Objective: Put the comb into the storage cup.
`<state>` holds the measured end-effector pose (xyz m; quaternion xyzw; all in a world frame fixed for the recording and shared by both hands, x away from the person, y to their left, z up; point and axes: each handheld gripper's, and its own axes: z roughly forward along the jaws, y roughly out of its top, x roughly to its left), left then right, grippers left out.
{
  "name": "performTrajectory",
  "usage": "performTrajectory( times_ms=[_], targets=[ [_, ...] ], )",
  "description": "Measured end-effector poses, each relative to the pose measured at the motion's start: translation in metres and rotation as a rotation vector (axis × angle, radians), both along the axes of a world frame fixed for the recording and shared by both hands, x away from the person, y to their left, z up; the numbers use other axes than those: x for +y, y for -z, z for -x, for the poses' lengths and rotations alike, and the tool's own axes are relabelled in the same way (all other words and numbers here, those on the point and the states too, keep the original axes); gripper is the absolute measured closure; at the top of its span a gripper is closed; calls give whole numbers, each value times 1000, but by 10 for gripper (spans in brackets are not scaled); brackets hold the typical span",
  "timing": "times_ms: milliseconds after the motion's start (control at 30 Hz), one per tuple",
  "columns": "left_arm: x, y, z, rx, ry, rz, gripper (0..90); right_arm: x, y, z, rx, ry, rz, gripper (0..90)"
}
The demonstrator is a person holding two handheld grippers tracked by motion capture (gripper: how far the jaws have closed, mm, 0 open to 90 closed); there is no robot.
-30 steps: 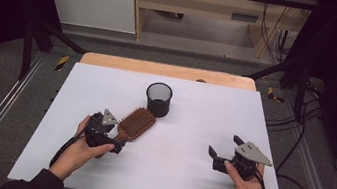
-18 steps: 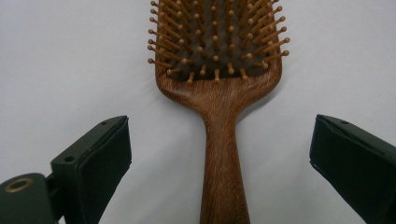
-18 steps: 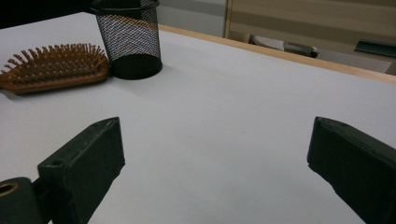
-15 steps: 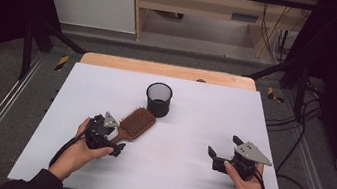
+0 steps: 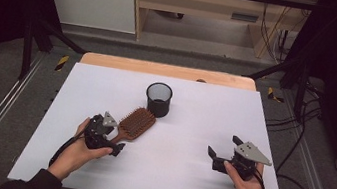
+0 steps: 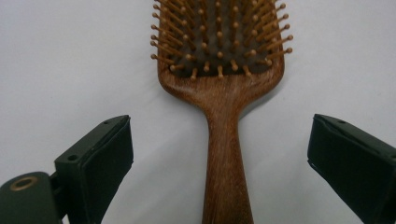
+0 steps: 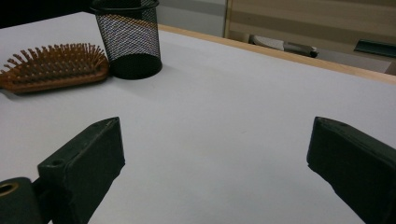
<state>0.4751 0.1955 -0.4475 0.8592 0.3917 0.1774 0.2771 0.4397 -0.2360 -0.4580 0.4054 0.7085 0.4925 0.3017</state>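
High view: white table (image 5: 184, 178) with a wooden far edge. Brush (image 5: 135, 123) lies flat near the middle-left, bristles up, head pointing toward a black mesh cup (image 5: 158, 99) that stands upright just beyond it; head and cup look close, and contact cannot be told. Left gripper (image 5: 110, 139), held in the person's left hand (image 5: 74, 153), sits at the brush's handle end — jaws apart. Right gripper (image 5: 220, 159), in the right hand (image 5: 248, 186), rests over bare table at the near right, well apart from brush and cup, jaws spread.

Left gripper view: brush (image 6: 224, 112) runs straight up the middle, wooden handle between the two black jaws, head and ball-tipped bristles beyond them. Left gripper (image 6: 219, 154) wide open; clear gaps of white table on both sides of the handle, neither jaw touching it.

Right gripper view: right gripper (image 7: 215, 154) open wide over bare table (image 7: 224, 107), nothing between its jaws. Far left — brush (image 7: 53, 67) lying on the table, bristles up, and cup (image 7: 128, 37) upright just beside its head.
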Motion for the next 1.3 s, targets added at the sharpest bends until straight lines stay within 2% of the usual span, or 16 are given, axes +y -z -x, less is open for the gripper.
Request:
performTrajectory(
  times_ms=[100, 467, 667, 900, 967, 1067, 1133, 1233, 1300],
  targets=[
    [-1, -1, -1, 1, -1, 7, 70, -1, -1, 1, -3, 5, -4, 41],
    [-8, 0, -6, 52, 22, -7, 101, 0, 0, 0, 1, 3, -2, 40],
    [-10, -1, -11, 49, 5, -3, 140, -1, -1, 0, 3, 4, -3, 39],
    [-7, -2, -17, 61, -18, 3, 207, -1, 0, 0, 7, 5, -7, 37],
    [-6, -2, -18, 70, -26, 3, 257, -1, 0, 0, 9, 3, -6, 37],
    [-3, -1, -18, 84, -24, 7, 348, 0, 0, 0, 10, 3, -4, 37],
    [-2, 0, -18, 90, -14, 9, 376, 0, 0, 0, 11, 3, -3, 37],
    [-2, 1, -18, 101, 1, -12, 406, 0, 0, 0, 12, 6, -2, 37],
    [-2, 1, -18, 107, 0, -4, 430, 0, 0, 0, 11, 5, -3, 37]
  ],
)
